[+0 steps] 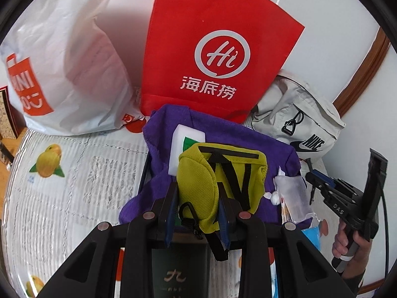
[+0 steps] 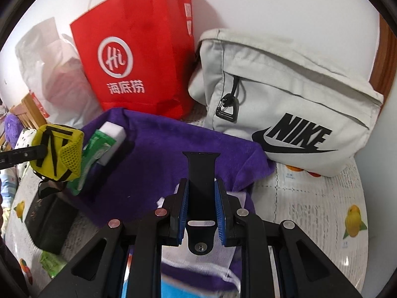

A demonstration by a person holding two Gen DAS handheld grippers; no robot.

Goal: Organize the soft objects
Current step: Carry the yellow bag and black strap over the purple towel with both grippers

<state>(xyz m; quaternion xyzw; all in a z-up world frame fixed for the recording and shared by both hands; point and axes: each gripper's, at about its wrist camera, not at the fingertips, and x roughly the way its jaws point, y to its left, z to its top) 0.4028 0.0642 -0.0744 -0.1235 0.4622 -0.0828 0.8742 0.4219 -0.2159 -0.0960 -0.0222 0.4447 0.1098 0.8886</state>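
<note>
My left gripper [image 1: 197, 198] is shut on a yellow-green mesh pouch [image 1: 198, 186] with black straps, held above a purple cloth [image 1: 223, 134]. The pouch also shows in the right wrist view [image 2: 58, 152], far left. My right gripper [image 2: 201, 193] is shut on a black watch strap [image 2: 201, 173] over the purple cloth [image 2: 161, 149]. The right gripper appears in the left wrist view [image 1: 320, 181] at the right. A white sponge block [image 1: 184, 136] and a green packet [image 2: 95, 151] lie on the cloth.
A red "Hi" bag [image 1: 218, 49], a white Miniso plastic bag [image 1: 62, 62] and a grey Nike bag [image 2: 285, 104] stand against the wall. A black box [image 2: 48, 221] sits left of the cloth. A clear plastic packet [image 1: 292, 196] lies on the cloth's right edge. The fruit-print tablecloth [image 1: 74, 173] covers the table.
</note>
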